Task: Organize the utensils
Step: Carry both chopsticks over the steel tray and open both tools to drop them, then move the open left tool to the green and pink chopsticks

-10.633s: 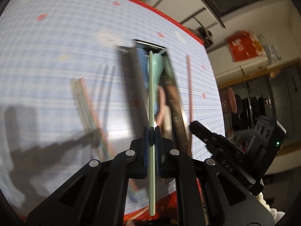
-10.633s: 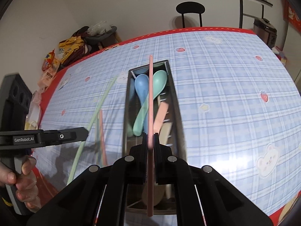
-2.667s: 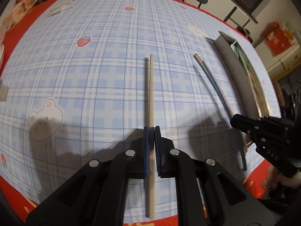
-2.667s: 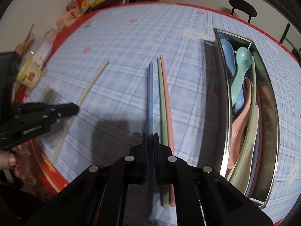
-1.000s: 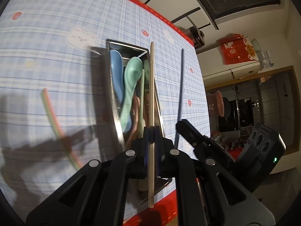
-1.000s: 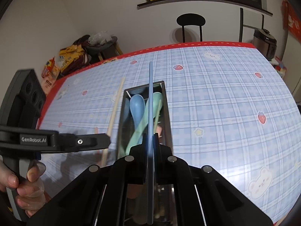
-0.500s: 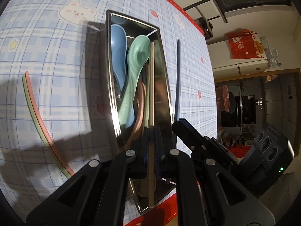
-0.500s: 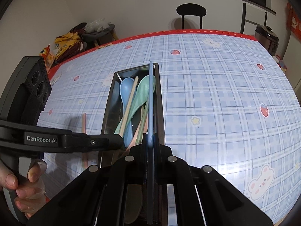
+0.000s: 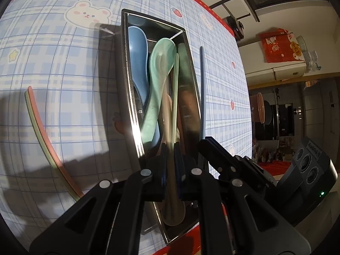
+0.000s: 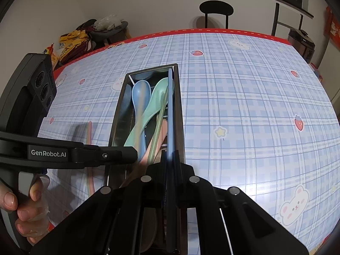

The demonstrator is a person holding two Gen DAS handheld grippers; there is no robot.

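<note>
Both grippers were built of black plastic, studded with silver screws, blue-padded, and marked "GenRobot.AI" in white.

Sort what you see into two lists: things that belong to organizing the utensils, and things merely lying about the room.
Part of the job:
- metal tray
- blue spoon and green spoon in it
- blue chopstick in the right hand-held gripper
- pale chopstick in the left hand-held gripper
- pink and green chopsticks on the tablecloth

Lying about:
- black stool
- snack bags
- rice cooker
</note>
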